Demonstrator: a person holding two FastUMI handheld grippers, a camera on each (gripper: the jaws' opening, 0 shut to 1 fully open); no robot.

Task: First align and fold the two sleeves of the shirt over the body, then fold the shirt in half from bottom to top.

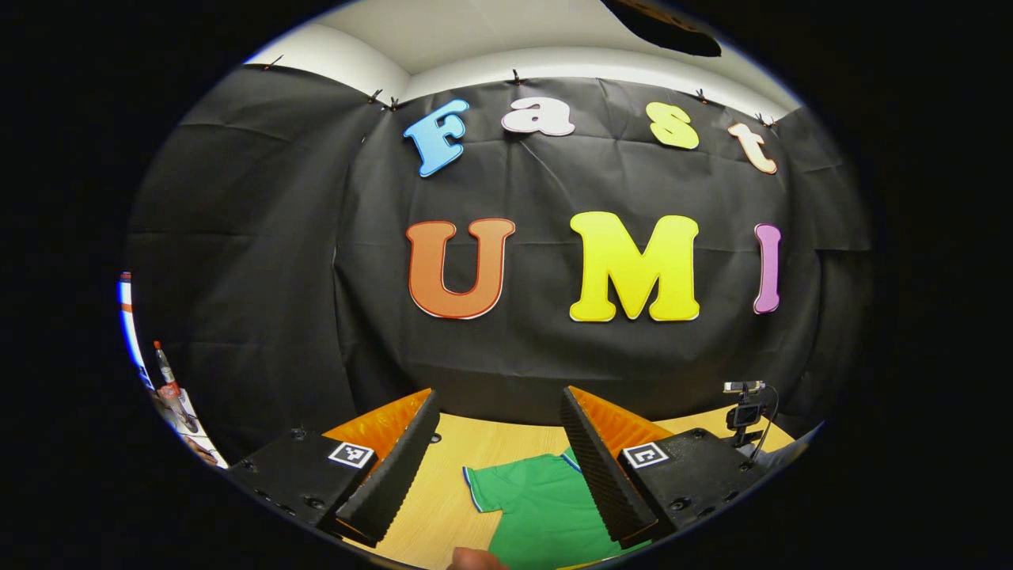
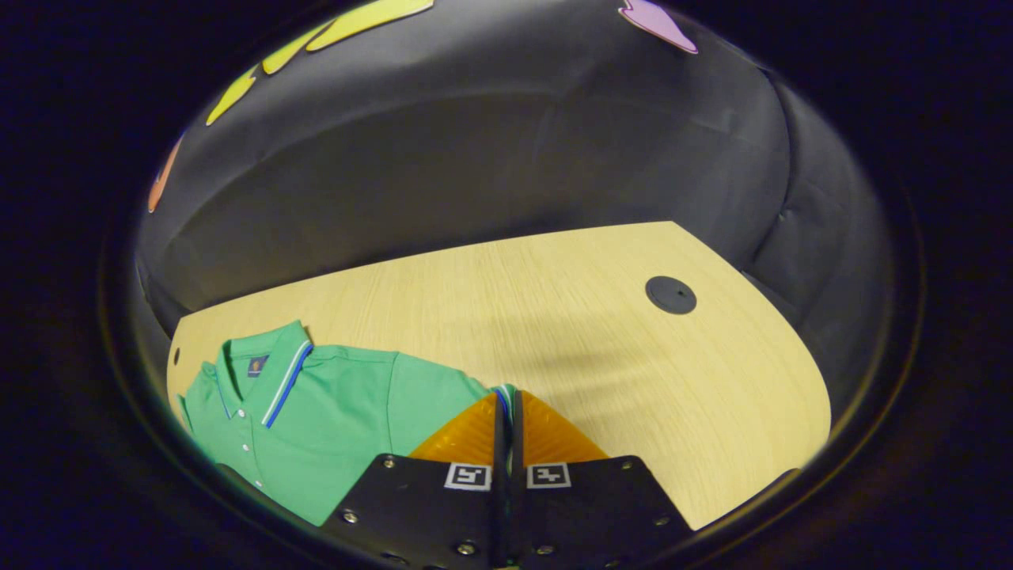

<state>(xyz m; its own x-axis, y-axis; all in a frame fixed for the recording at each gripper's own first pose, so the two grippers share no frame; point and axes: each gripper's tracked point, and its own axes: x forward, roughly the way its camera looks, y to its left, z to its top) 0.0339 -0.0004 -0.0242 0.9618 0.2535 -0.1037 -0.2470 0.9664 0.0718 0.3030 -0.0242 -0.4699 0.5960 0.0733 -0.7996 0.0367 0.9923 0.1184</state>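
The shirt [image 1: 546, 507], a green polo, is seen low in the left gripper view, spread on the pale wooden table [image 1: 475, 443] with one short sleeve [image 1: 484, 487] reaching out flat to the side. The left gripper [image 1: 498, 459] is held level and well above the table, pointed at the booth's black wall, its two fingers spread wide apart with nothing between them. Part of the shirt is hidden behind the right-hand finger [image 1: 601, 467], and its lower part is cut off at the picture's edge. A small rounded shape at the very bottom edge cannot be made out. A small camera on a stand [image 1: 744, 416] is seen at the table's far right, and a bottle [image 1: 166, 376] stands off to the far left, beyond the table. In the right gripper view the shirt [image 2: 332, 412] is seen at the near left of the table [image 2: 554, 317], collar [image 2: 261, 364] toward the wall, button placket running down its front. The right gripper [image 2: 508, 419] is tilted down toward the table, its fingers brought together on the striped cuff of the sleeve [image 2: 503, 392], a thin strip of which shows between them. The rest of that sleeve is hidden behind the fingers. A round black cap [image 2: 670, 294] is set in the tabletop, well apart from the shirt.
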